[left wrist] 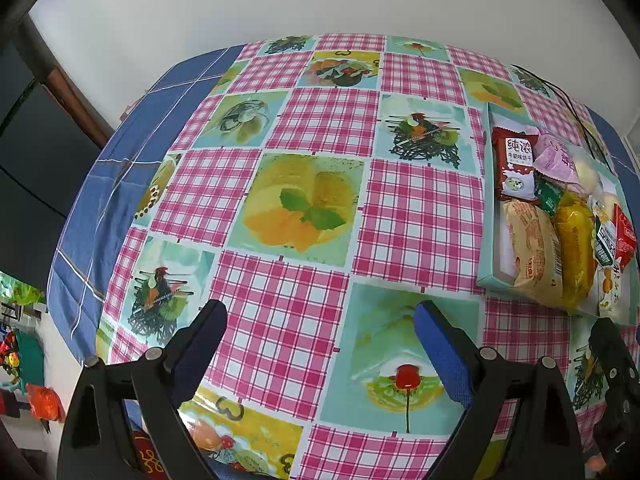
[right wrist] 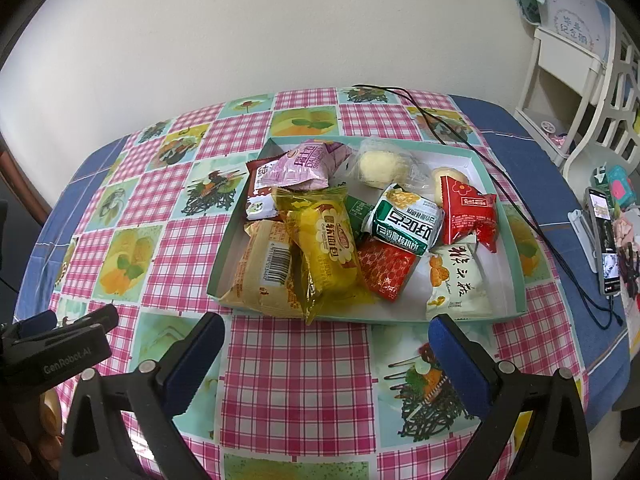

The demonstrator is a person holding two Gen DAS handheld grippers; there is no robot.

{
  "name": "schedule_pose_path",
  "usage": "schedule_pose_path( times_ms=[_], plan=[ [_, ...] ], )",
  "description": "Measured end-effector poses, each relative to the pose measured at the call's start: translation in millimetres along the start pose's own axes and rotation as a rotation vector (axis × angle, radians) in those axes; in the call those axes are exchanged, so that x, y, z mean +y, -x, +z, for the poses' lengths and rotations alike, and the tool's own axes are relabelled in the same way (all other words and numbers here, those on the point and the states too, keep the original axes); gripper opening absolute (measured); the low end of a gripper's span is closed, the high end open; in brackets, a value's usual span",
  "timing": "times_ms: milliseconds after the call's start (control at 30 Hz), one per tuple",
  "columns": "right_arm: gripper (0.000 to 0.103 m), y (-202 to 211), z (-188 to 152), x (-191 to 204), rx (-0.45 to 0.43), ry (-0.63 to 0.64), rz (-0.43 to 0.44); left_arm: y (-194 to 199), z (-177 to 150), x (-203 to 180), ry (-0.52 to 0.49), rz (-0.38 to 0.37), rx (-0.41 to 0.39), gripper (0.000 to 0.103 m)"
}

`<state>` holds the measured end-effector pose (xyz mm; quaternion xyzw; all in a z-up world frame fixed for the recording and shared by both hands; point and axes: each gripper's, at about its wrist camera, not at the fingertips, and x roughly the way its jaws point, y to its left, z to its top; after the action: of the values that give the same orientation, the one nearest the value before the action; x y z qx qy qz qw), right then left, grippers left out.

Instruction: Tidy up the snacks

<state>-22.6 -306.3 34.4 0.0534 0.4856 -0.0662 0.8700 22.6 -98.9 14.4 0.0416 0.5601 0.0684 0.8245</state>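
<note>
A shallow teal box (right wrist: 516,256) on the patterned tablecloth holds several wrapped snacks: a yellow bread pack (right wrist: 332,252), a pale orange pack (right wrist: 260,268), a green-and-white pack (right wrist: 404,220), a red pack (right wrist: 472,212), a purple pack (right wrist: 304,166). The box also shows at the right of the left wrist view (left wrist: 486,216). My right gripper (right wrist: 326,344) is open and empty, just in front of the box's near edge. My left gripper (left wrist: 320,334) is open and empty over bare tablecloth, left of the box.
A black cable (right wrist: 480,160) runs across the table behind and right of the box. A phone on a stand (right wrist: 602,236) and a white shelf (right wrist: 568,72) are at the right. The left gripper's body (right wrist: 56,348) shows at the right wrist view's left edge.
</note>
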Motion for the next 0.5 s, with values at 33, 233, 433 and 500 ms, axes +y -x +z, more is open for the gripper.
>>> schedule_pose_path(
  times_ms=[33, 233, 433, 500],
  plan=[
    [0.103, 0.0, 0.0, 0.1, 0.0, 0.0, 0.0, 0.0, 0.0, 0.1, -0.001, 0.0, 0.0, 0.095],
    [0.103, -0.7, -0.6, 0.9, 0.002, 0.004, 0.001, -0.4, 0.0, 1.0, 0.0, -0.001, 0.0, 0.095],
    [0.103, -0.8, -0.8, 1.6, 0.002, 0.005, 0.001, -0.5, 0.4, 1.4, -0.003, -0.002, 0.0, 0.095],
    [0.103, -0.8, -0.6, 1.5, 0.003, 0.005, 0.0, -0.5, 0.3, 1.5, -0.003, -0.002, 0.0, 0.095]
  ],
)
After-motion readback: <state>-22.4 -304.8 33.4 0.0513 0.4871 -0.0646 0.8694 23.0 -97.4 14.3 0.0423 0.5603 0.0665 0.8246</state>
